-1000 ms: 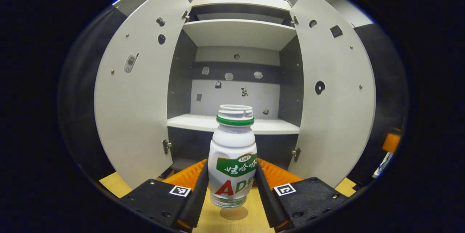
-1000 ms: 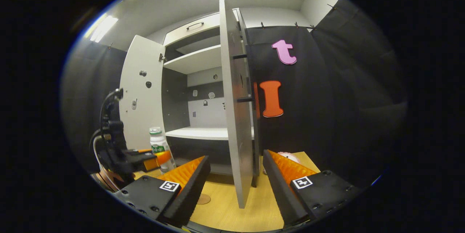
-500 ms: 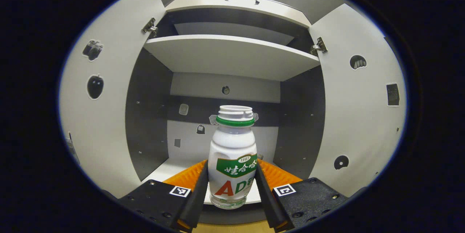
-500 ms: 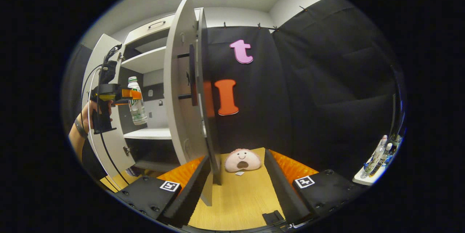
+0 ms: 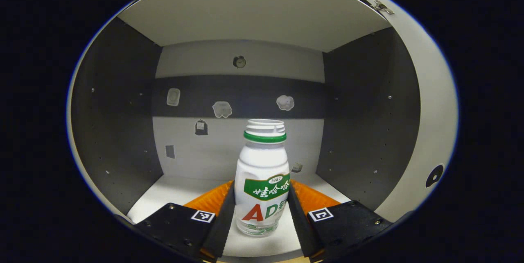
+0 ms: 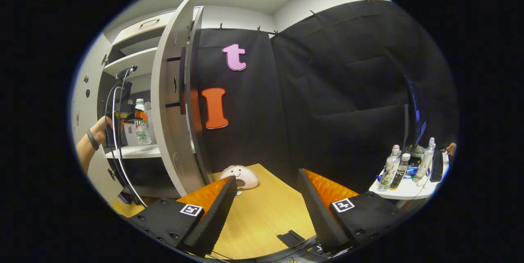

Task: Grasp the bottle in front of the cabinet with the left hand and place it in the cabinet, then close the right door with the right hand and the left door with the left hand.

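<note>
Step in hand: placing the bottle point(image 5: 262, 181) in the cabinet point(image 5: 114, 103). Left gripper point(image 5: 261, 209) clenched on bottle, both fingers pressed against its lower sides; bottle upright, inside the cabinet bay, over the front-middle of the shelf point(image 5: 163, 193). Base close to the shelf surface; contact not certain from the left gripper view. In the right gripper view, bottle point(image 6: 141, 121) seen held above shelf near its front edge, hand point(image 6: 102, 128) behind it.

Right gripper point(image 6: 266, 209) released, jaws wide, nothing between them; hanging over the table point(image 6: 262, 214) near its front edge, right door point(image 6: 172, 91) ajar to its left, plush toy point(image 6: 241, 175) by the door's foot.

Next, as judged: lower until base seats flat, then open fingers and draw straight back without tipping the bottle. Both doors not yet closed; right door due first.
</note>
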A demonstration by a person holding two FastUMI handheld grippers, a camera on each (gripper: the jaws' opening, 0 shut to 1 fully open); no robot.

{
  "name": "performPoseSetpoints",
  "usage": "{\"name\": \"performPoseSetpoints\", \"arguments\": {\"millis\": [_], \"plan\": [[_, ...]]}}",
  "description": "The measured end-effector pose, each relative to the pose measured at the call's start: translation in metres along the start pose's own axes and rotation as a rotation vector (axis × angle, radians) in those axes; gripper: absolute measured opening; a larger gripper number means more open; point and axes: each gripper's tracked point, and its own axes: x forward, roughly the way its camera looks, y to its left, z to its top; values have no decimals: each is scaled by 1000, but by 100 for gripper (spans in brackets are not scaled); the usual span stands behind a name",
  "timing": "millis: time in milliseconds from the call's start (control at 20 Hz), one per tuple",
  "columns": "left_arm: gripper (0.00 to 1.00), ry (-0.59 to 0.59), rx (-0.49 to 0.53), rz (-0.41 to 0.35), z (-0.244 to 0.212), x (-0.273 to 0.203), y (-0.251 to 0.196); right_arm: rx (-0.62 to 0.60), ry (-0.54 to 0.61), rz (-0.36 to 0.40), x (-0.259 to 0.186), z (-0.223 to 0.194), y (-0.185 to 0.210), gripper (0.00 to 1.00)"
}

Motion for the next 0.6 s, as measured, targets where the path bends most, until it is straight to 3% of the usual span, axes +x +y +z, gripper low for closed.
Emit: {"name": "performPoseSetpoints", "arguments": {"millis": [450, 600], "plan": [[70, 25, -22, 19, -17, 9, 0, -8, 9, -20, -3, -4, -3, 98], [75, 14, -24, 14, -17, 9, 2, -11, 13, -8, -2, -4, -2, 99]]}}
